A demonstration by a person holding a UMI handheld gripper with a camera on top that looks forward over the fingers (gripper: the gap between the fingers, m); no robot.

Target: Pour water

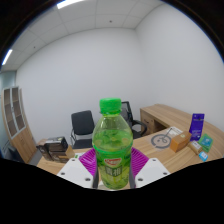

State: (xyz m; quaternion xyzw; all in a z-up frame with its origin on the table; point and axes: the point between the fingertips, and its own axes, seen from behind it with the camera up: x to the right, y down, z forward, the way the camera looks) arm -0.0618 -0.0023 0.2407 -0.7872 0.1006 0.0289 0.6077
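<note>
The tool (112, 172) is clamped on a green bottle (113, 142), its purple pads (88, 161) pressing both sides. The bottle stands upright between the fingers, green-capped, with a bright label. Beyond it, on the right, lies a wooden tabletop (170, 117) bearing a purple box (197, 126).

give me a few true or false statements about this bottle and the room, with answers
1. The bottle has a green cap. True.
2. The bottle lies flat on the desk. False: it stands upright between the gripper fingers.
3. A purple box sits on the desk beyond the bottle. True.
4. The bottle's cap is off. False: the cap is on.
5. A black office chair stands behind the bottle. True.
</note>
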